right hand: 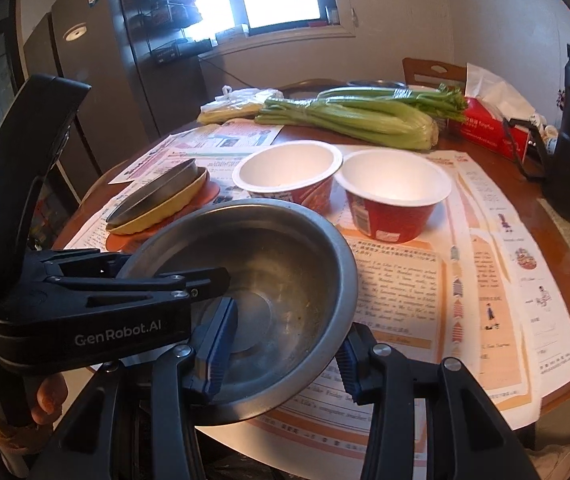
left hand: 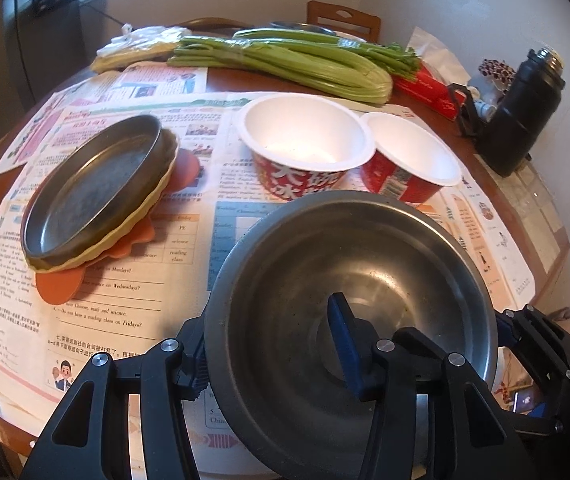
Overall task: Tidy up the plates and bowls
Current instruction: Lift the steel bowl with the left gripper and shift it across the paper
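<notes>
A steel bowl [left hand: 365, 280] [right hand: 269, 264] hangs over the near part of the table, held by both grippers. My left gripper [left hand: 273, 344] is shut on its near wall, one blue pad inside and the other finger outside. My right gripper [right hand: 285, 356] is shut on the rim, gripping the wall the same way. In the right wrist view the left gripper [right hand: 205, 284] clamps the bowl's left side. Two red paper bowls [left hand: 305, 140] [left hand: 409, 152] stand empty beyond it. At the left a steel plate [left hand: 93, 196] lies on a yellow plate and an orange one.
Printed paper sheets [left hand: 125, 300] cover the round wooden table [right hand: 557, 384]. Celery bunches [left hand: 285, 60] lie at the back beside a plastic bag [left hand: 141, 44]. A red tissue box [right hand: 489, 128] and a black flask [left hand: 521, 120] stand at the right. A wooden chair [left hand: 345, 18] is behind.
</notes>
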The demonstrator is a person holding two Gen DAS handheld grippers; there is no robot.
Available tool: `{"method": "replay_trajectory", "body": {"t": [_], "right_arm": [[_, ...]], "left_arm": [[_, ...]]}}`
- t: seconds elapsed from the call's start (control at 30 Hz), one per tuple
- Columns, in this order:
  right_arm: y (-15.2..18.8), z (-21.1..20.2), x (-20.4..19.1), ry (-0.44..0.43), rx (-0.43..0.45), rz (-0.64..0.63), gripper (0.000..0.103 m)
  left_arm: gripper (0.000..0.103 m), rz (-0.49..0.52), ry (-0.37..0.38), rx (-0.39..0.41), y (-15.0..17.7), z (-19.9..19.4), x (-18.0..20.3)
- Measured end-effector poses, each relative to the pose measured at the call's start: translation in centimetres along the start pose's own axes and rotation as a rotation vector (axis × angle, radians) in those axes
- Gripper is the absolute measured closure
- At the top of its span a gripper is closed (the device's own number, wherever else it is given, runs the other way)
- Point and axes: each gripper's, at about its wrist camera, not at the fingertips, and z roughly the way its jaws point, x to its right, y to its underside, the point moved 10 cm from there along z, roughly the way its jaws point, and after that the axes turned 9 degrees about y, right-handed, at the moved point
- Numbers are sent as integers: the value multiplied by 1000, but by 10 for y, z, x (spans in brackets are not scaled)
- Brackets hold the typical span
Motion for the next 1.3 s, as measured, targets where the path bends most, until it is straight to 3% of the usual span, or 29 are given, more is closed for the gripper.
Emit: {"method": "replay_trajectory", "body": {"t": [0.6,1.3], "right_arm": [[11,21,-4,-42,-56,21,56],[4,16,19,-64,-45,126,55]], "left_arm": [[50,-6,-51,3,3,14,-12],[50,-20,-27,35,-3,-4,-14]]}}
